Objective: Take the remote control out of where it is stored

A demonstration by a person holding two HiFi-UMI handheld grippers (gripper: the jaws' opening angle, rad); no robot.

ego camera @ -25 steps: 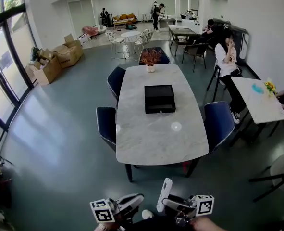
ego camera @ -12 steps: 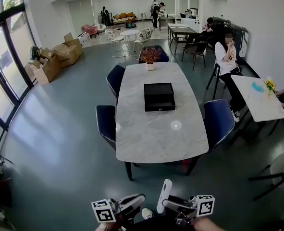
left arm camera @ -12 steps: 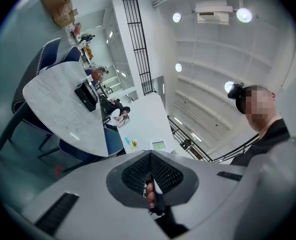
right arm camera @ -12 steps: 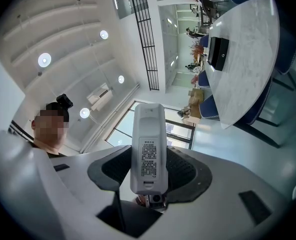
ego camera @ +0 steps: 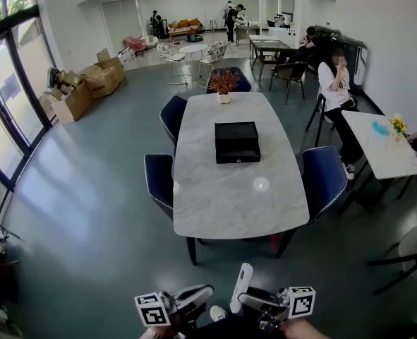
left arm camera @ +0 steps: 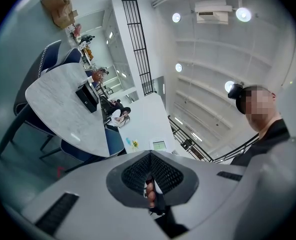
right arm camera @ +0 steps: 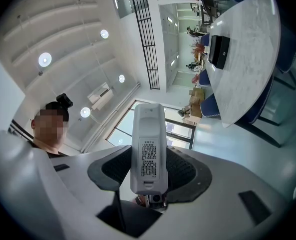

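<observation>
A white remote control (ego camera: 242,286) stands upright at the bottom of the head view, with my right gripper (ego camera: 248,299) shut on its lower end. In the right gripper view the remote (right arm camera: 149,149) shows its labelled back between the dark pads (right arm camera: 185,171). My left gripper (ego camera: 194,295) is beside it to the left, shut with nothing in it; its pads (left arm camera: 165,171) meet in the left gripper view. A black box (ego camera: 237,142) lies shut on the marble table (ego camera: 236,189), far ahead of both grippers.
Dark blue chairs (ego camera: 159,177) (ego camera: 324,179) stand around the table, and a potted plant (ego camera: 224,85) sits at its far end. A person (ego camera: 333,83) sits at the right by a small white table (ego camera: 381,145). Cardboard boxes (ego camera: 73,99) lie at the left. Grey floor separates me from the table.
The table and room have slid slightly right in the head view. Both grippers and the remote keep the same pose.
</observation>
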